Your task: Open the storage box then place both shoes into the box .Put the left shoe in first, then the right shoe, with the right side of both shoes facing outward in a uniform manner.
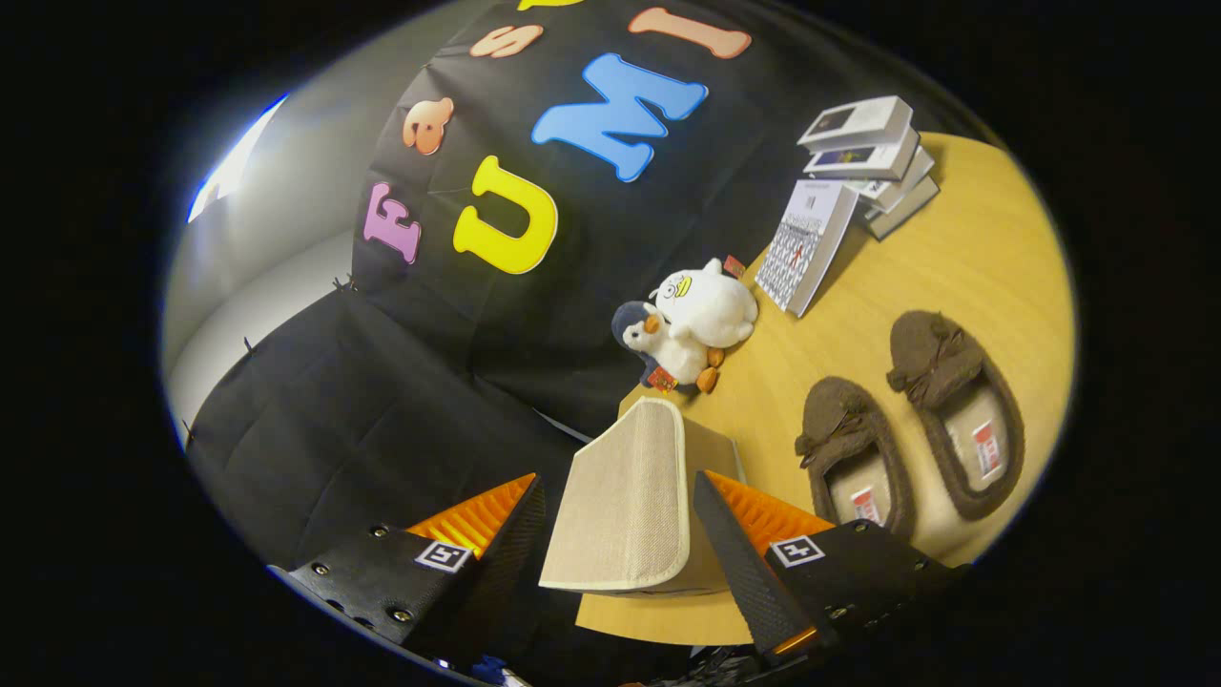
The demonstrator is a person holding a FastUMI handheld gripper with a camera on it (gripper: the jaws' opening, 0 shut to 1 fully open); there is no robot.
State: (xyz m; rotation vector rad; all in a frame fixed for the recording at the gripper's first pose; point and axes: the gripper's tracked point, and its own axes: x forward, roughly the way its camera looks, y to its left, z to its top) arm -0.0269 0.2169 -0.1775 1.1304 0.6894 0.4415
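Warm, sharp, edge-bowed fisheye picture

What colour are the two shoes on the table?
Dark brown, with pale insoles: shoes, gripper view. The gripper is open.

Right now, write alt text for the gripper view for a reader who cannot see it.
The hand-held gripper is open, its two fingers either side of a beige fabric storage box on a wooden table. Beyond the fingers lie a pair of brown slippers, two plush birds and a stack of books.
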